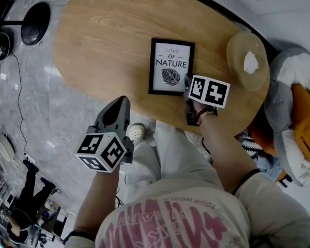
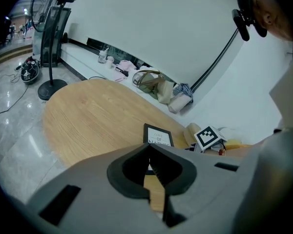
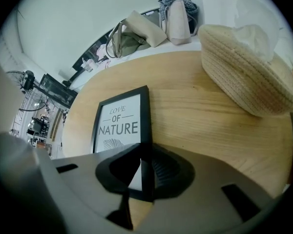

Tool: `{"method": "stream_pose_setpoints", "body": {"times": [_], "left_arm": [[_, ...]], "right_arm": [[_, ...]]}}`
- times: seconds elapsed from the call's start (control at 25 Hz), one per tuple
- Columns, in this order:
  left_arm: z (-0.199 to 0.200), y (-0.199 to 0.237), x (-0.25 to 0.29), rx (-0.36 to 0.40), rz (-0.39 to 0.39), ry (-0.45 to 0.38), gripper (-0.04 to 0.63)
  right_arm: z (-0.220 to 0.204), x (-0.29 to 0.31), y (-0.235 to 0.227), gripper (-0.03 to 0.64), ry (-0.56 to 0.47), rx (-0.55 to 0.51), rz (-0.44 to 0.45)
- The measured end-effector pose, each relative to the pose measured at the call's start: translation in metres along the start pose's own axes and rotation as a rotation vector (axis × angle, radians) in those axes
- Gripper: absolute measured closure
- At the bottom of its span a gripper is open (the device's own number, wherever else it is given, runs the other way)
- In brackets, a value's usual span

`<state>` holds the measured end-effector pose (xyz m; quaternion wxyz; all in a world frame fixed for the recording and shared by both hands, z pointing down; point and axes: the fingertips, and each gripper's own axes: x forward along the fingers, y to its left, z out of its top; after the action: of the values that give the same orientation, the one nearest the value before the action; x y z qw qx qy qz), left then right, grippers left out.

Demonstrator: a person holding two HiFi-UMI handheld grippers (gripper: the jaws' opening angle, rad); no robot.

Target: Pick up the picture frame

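Observation:
A black picture frame (image 1: 170, 66) printed "LOVE OF NATURE" lies flat on the oval wooden table (image 1: 103, 40). It also shows in the left gripper view (image 2: 157, 135) and in the right gripper view (image 3: 119, 121). My right gripper (image 1: 188, 86) points steeply down at the frame's near right corner. In its own view the right gripper (image 3: 144, 162) has the frame's black right border between its jaws, and both pads press on it. My left gripper (image 1: 119, 106) hangs off the table's near edge over the floor, shut with nothing in it (image 2: 149, 152).
A woven basket (image 1: 248, 61) with white tissue sits on the table right of the frame (image 3: 244, 67). A fan stand's black base (image 1: 35, 22) stands on the floor at the left. Bags (image 2: 156, 84) lean at the table's far side. Cushions (image 1: 299, 118) lie at the right.

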<state>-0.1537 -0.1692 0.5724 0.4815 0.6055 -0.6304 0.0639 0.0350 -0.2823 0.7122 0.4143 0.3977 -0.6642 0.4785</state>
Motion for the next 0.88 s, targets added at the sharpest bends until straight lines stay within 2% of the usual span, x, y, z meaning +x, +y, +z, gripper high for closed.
{"method": "stream_pose_setpoints", "body": {"times": [0.28, 0.48, 0.6, 0.76, 0.88], "left_arm": [[-0.006, 0.002, -0.001, 0.000, 0.016, 0.007, 0.592], [-0.007, 0.000, 0.004, 0.003, -0.014, 0.003, 0.591], [-0.017, 0.010, 0.014, 0.023, 0.019, 0.031, 0.585], [-0.030, 0.011, 0.026, 0.069, 0.013, 0.081, 0.422], [-0.028, 0.008, 0.032, 0.107, -0.021, 0.094, 0.365]], "right_arm": [[0.003, -0.005, 0.003, 0.541, -0.021, -0.037, -0.025], [0.008, -0.010, 0.006, 0.541, -0.037, -0.059, -0.038], [0.007, -0.011, 0.007, 0.540, -0.047, -0.069, -0.043], [0.007, -0.011, 0.005, 0.540, -0.055, -0.091, -0.052], [0.008, -0.013, 0.003, 0.540, -0.052, -0.110, -0.060]]}}
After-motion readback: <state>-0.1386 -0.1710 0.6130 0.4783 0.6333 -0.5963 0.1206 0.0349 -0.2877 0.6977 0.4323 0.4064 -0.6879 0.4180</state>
